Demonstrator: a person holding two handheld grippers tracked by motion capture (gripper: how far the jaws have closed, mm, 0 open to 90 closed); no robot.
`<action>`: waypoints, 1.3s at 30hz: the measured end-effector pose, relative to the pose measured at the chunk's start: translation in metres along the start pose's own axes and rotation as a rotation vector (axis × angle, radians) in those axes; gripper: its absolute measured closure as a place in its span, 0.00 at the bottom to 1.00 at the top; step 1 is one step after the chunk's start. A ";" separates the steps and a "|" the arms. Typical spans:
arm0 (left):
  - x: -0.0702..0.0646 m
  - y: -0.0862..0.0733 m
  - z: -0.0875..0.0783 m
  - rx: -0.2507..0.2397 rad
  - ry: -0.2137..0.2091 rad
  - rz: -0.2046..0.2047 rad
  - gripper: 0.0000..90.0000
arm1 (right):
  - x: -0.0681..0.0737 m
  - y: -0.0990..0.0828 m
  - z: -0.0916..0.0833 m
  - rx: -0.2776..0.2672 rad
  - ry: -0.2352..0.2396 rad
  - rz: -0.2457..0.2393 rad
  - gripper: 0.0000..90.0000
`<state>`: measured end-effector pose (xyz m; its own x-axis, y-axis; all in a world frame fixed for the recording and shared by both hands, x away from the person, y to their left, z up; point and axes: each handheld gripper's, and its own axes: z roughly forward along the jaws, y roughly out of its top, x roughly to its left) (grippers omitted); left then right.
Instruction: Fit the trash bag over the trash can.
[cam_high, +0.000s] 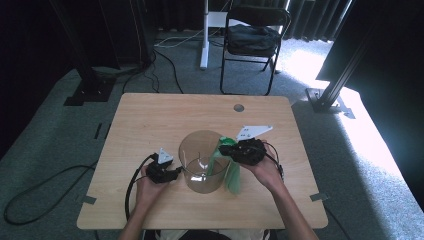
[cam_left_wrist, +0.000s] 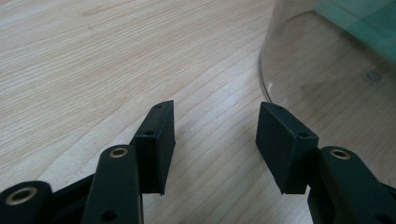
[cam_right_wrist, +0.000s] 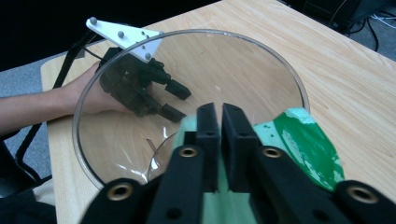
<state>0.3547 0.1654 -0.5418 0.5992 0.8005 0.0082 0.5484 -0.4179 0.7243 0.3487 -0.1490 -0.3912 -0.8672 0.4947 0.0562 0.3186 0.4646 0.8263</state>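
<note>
Right gripper pinches green plastic bag draped over clear glass cylinder's near rim; left gripper released, beside the cylinder base.

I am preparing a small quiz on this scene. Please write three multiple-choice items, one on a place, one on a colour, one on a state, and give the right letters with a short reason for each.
1. Where is the green bag?
A. flat on the floor
B. draped over the rim of the clear container, on the right gripper's side
C. on the chair

2. What colour is the bag?
A. red
B. yellow
C. green

3. How do the jaws of the left gripper stand?
A. apart, with nothing between them
C. shut on the bag
B. shut on the container's rim

Answers:
1 B: in the high view the bag hangs across the rim under the right gripper.
2 C: the right gripper view shows green film.
3 A: the left gripper view shows bare table in the gap.
</note>
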 end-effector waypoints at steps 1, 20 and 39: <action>0.000 0.000 0.000 0.000 0.000 0.000 0.53 | 0.000 0.000 -0.003 -0.014 -0.001 0.006 0.88; 0.000 0.000 0.000 0.001 0.001 0.003 0.53 | -0.002 -0.041 -0.060 -0.113 -0.140 0.078 0.80; 0.000 0.000 0.000 0.000 0.002 0.005 0.52 | 0.001 -0.092 -0.053 -0.058 -0.141 0.147 0.80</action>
<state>0.3544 0.1654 -0.5420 0.6010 0.7992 0.0136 0.5450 -0.4221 0.7244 0.2985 -0.2306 -0.4379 -0.7495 0.6540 0.1027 0.4117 0.3390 0.8459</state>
